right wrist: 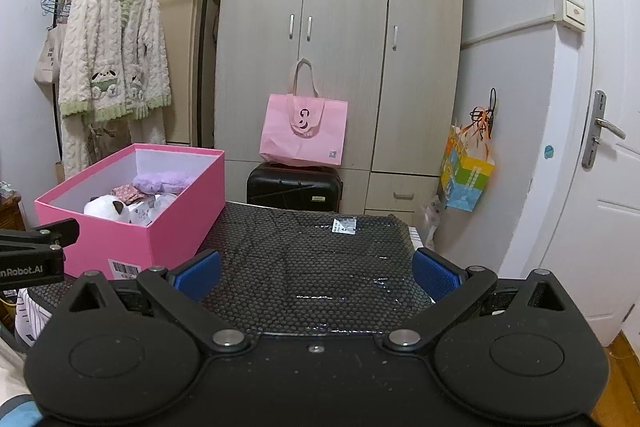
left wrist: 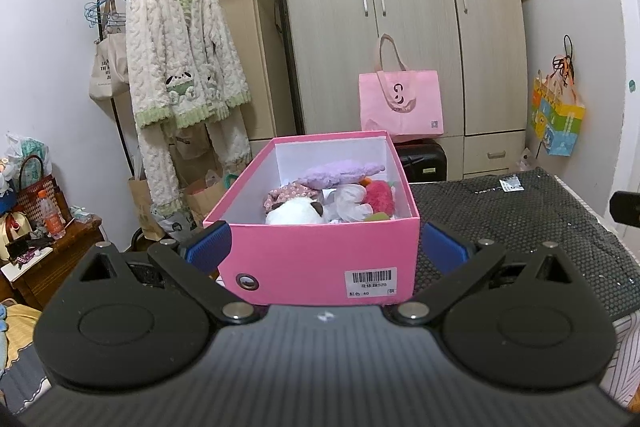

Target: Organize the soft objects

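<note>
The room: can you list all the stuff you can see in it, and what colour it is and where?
box: one, pink, on the black mat
soft toys: several, white, purple, red, inside the box
mat: one, black, honeycomb pattern, under the box
wardrobe: one, pale wood, back wall
tote bag: one, pink, on the suitcase
suitcase: one, black, below the wardrobe
fluffy pyjamas: one set, cream and green, on the rack, left
gift bag: one, multicoloured, hanging on the right wall
door: one, white, right
left tongs: blue pads, open, either side of the box's near end
right tongs: blue pads, open, over the mat
</note>
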### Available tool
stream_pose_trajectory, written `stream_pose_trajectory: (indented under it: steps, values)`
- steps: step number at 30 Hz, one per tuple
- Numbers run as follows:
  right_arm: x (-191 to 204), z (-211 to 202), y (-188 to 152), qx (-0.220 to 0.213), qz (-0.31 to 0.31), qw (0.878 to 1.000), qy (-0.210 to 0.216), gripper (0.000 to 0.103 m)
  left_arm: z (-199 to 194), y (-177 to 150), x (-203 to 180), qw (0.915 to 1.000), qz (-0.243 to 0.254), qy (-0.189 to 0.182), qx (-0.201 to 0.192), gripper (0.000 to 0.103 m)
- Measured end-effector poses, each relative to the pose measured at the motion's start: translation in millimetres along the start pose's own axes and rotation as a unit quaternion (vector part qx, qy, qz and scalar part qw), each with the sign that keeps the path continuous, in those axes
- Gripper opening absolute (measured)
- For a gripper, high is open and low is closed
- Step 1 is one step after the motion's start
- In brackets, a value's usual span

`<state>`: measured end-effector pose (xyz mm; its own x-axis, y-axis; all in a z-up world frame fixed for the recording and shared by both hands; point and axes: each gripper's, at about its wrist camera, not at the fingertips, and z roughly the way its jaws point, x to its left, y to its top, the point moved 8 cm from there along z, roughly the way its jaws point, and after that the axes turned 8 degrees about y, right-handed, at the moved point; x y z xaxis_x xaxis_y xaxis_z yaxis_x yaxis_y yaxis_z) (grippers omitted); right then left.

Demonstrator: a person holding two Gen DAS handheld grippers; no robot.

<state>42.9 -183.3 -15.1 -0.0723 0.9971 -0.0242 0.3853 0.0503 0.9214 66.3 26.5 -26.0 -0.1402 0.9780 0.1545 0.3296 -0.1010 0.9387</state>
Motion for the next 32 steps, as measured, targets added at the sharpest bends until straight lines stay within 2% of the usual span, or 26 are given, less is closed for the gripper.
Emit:
stream_pose_trajectory:
  steps: [7, 11, 18, 32]
  values:
    - [-0.2, 1.1, -0.1, -0.003, -0.002, 1.0, -0.005, 0.103, 3.1, -1.9, 0.2, 0.9999, 0.012, 0.009, -0.003, 0.103]
    - [1.2, 3.0, -0.4, -0.002, -0.004, 1.0, -0.008, 0.103, 3.8, -2.9, 1.4, 1.0, 0.005, 0.001, 0.003, 0.103]
    - [2.5, 4.9, -2.6, 0.0, -0.008, 1.0, -0.009, 0.103, 4.3, -0.7, 6.1, 0.9998, 0.004, 0.017, -0.006, 0.103]
    - [-1.7, 8.6, -3.1, 0.002, -0.004, 1.0, -0.011, 0.103, 3.4, -1.2, 5.8, 0.9997, -0.004, 0.022, -0.013, 0.103]
